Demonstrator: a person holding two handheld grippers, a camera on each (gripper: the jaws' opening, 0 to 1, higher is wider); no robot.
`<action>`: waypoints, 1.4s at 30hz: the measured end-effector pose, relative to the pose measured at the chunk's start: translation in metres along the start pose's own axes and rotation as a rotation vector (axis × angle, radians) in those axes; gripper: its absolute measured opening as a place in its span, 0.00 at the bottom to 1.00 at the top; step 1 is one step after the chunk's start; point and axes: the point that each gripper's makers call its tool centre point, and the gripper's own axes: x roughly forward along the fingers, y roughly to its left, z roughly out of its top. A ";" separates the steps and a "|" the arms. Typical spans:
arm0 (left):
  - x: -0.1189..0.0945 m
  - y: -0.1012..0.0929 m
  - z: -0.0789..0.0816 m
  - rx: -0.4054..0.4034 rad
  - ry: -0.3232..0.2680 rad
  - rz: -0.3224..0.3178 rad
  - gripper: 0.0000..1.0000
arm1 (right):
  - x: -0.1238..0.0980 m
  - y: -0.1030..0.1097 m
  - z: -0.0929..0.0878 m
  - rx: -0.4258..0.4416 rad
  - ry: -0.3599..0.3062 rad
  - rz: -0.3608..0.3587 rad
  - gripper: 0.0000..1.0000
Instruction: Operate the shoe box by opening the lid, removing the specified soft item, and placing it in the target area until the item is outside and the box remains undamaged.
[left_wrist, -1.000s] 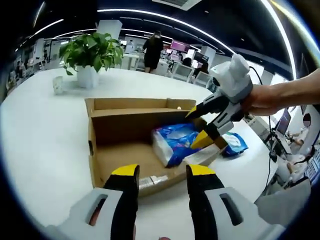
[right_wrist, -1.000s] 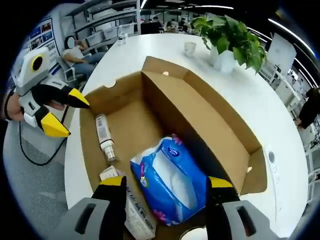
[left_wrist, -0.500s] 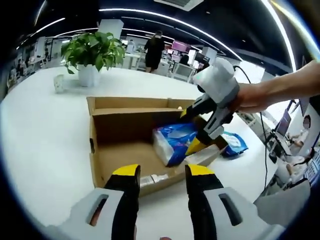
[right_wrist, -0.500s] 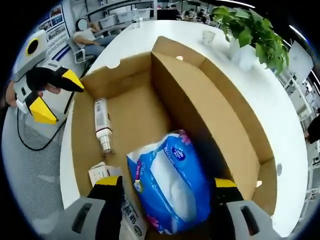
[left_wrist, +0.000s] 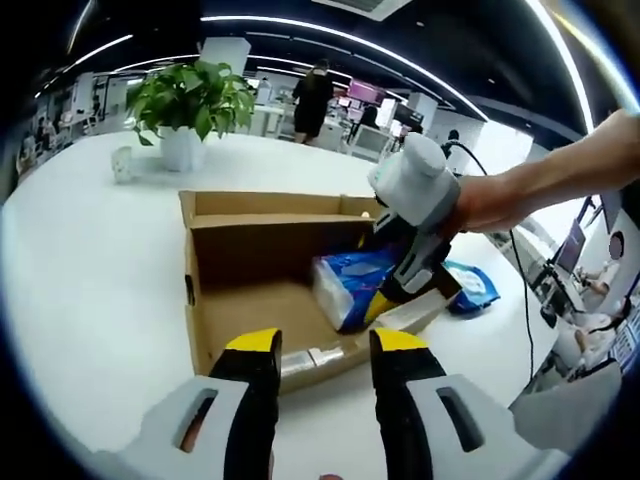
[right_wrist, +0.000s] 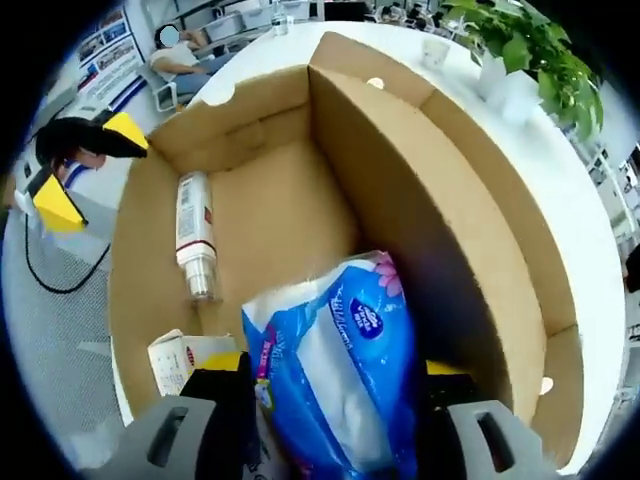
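The blue tissue pack (right_wrist: 340, 385) lies inside the open shoe box (right_wrist: 450, 190) on the table (left_wrist: 90, 250). The right claw (right_wrist: 335, 375) straddles it, jaws spread along either side, not yet pinching. The left claw (left_wrist: 322, 345) hangs spread and empty just outside the box's near wall.

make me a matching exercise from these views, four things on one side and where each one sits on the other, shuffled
Things:
1. tissue pack
2. bottle
3. plant
4. second blue pack

Places:
A. on the table beyond the box
B. lying on the box floor by a side wall
C. between the right gripper's jaws, inside the box
D. on the table outside the box, beside the right gripper

Pairs: 1-C, 2-B, 3-A, 4-D
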 end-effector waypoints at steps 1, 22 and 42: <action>0.000 0.001 0.000 0.000 0.000 0.003 0.35 | 0.007 -0.003 -0.004 -0.005 0.006 -0.002 0.65; -0.003 0.007 0.001 -0.015 -0.002 0.019 0.33 | 0.005 0.001 -0.003 -0.002 -0.042 -0.053 0.36; -0.004 0.000 0.001 -0.005 -0.006 0.007 0.34 | -0.036 0.004 0.013 0.000 -0.152 -0.091 0.30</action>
